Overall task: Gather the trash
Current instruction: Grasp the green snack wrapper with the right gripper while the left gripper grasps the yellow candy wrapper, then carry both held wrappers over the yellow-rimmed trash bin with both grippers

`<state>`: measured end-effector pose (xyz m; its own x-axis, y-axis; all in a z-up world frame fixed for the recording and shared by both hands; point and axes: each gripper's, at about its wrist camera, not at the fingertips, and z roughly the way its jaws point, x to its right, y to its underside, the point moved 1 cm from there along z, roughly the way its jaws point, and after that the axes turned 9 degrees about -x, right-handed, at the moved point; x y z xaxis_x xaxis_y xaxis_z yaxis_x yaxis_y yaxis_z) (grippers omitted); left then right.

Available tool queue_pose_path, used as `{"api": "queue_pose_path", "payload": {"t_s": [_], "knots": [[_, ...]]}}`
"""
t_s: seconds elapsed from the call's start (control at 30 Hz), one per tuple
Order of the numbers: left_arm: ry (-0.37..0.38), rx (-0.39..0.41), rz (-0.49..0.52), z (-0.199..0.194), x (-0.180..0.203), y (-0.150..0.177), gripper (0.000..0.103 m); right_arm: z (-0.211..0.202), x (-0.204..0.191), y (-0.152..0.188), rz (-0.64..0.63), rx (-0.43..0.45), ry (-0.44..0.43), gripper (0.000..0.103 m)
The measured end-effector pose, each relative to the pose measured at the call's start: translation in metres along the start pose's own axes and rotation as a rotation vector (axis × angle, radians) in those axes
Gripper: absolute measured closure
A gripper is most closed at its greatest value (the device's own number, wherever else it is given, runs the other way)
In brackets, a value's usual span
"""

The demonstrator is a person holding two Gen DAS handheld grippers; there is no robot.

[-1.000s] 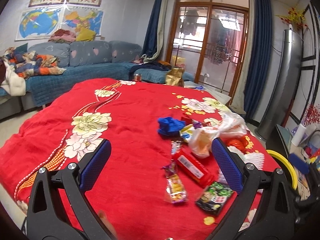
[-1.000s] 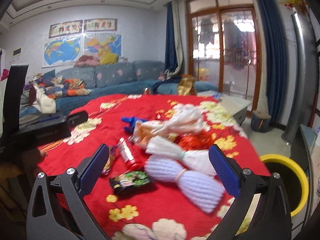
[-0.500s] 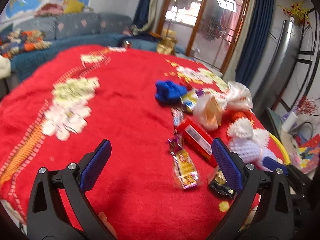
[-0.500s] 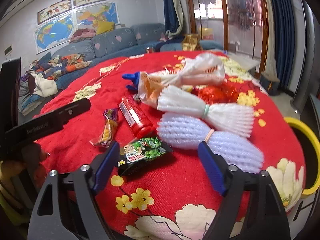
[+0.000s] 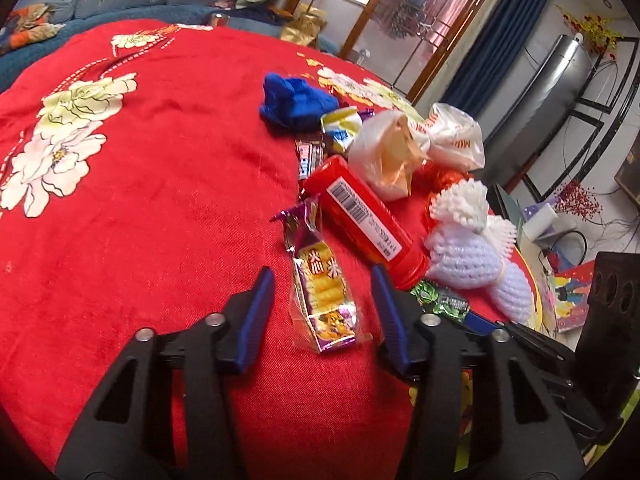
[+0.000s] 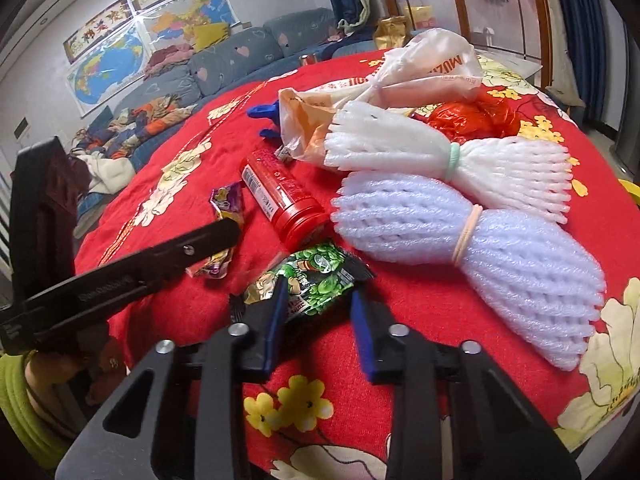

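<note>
Trash lies on a red flowered tablecloth [image 5: 140, 200]. My left gripper [image 5: 322, 280] is open, its blue pads on either side of a yellow and purple snack wrapper [image 5: 322, 284]. My right gripper [image 6: 318, 292] is open, its pads on either side of a green and black snack packet [image 6: 316, 276], which also shows in the left wrist view [image 5: 440, 298]. A red tube [image 5: 360, 216] lies just beyond both, also in the right wrist view [image 6: 280, 196].
Purple [image 6: 480, 240] and white [image 6: 440, 156] foam nets, a white plastic bag [image 6: 400, 76], a red bag [image 6: 476, 114], a blue glove [image 5: 296, 100] and small wrappers [image 5: 340, 126] lie further on. A yellow bin rim [image 5: 534, 280] stands past the table's right edge.
Both grippers have come down and forward to the table and narrowed. The left one now straddles the yellow wrapper, the right one the green packet.
</note>
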<state>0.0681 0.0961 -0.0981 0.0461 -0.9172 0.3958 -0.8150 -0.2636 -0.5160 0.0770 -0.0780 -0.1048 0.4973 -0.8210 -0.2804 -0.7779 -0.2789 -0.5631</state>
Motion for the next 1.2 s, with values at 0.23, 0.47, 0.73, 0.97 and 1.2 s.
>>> {"api": "queue_pose_path", "payload": {"t_s": [0.23, 0.47, 0.73, 0.97, 1.2], "knots": [[-0.046, -0.023, 0.031, -0.001, 0.003, 0.002, 0.08, -0.012, -0.002, 0.003, -0.022, 0.025, -0.022, 0.089], [-0.065, -0.016, 0.055, -0.012, 0.006, 0.001, 0.085, -0.028, -0.006, 0.002, -0.055, 0.069, -0.024, 0.094], [-0.061, 0.081, 0.069, -0.045, 0.016, -0.009, 0.086, -0.05, -0.004, -0.004, -0.071, 0.136, -0.016, 0.096], [-0.03, 0.107, 0.124, -0.052, 0.046, -0.011, 0.086, -0.073, 0.008, -0.011, -0.051, 0.209, 0.012, 0.096], [0.002, 0.124, 0.17, -0.053, 0.073, -0.017, 0.086, -0.094, 0.028, -0.019, -0.009, 0.268, 0.039, 0.096]]}}
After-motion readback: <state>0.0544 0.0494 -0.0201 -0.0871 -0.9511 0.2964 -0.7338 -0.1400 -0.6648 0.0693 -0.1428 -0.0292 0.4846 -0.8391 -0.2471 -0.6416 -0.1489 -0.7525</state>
